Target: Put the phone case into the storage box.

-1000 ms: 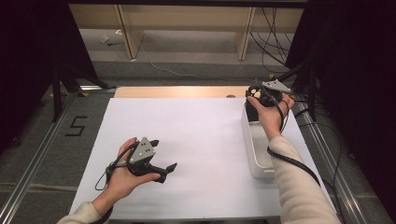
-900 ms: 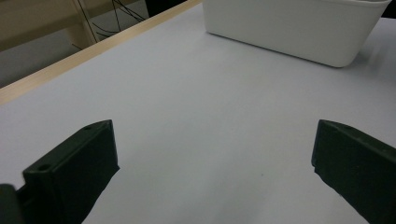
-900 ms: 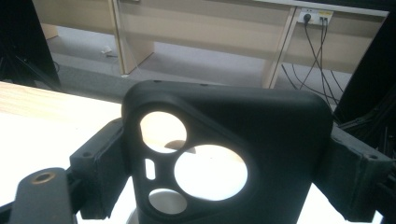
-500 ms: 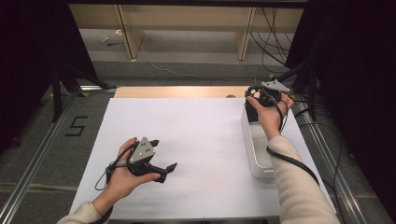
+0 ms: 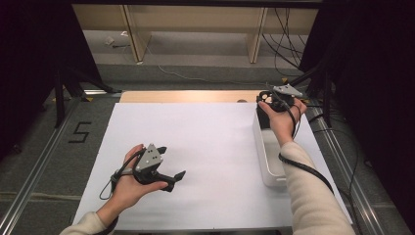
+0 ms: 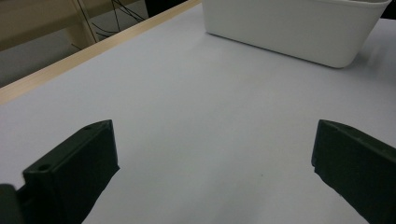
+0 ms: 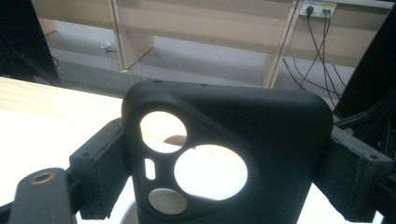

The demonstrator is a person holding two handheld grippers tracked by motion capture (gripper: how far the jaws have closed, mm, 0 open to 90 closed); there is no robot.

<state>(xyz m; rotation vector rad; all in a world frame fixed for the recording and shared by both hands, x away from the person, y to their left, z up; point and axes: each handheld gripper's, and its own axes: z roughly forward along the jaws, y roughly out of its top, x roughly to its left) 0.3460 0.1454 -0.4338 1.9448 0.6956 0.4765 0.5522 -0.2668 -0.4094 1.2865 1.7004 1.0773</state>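
A black phone case [image 7: 261,140] with round camera cutouts stands upright between the jaws of my right gripper [image 7: 229,158], which is shut on its two sides. In the high view my right gripper [image 5: 268,98] holds the phone case [image 5: 263,117] over the far end of a white bin [image 5: 271,169] at the table's right side. My left gripper [image 5: 171,162] rests low over the white table sheet [image 5: 210,142] at the near left. Its jaws stand wide apart, and my left gripper [image 6: 215,154] has only bare sheet between them. The bin [image 6: 289,32] lies ahead of it.
A wooden strip [image 5: 186,96] runs along the table's far edge. Metal rails [image 5: 337,147] flank both sides. The floor mark "5" [image 5: 80,132] lies to the left. Cables [image 5: 288,34] and shelf legs stand beyond the table.
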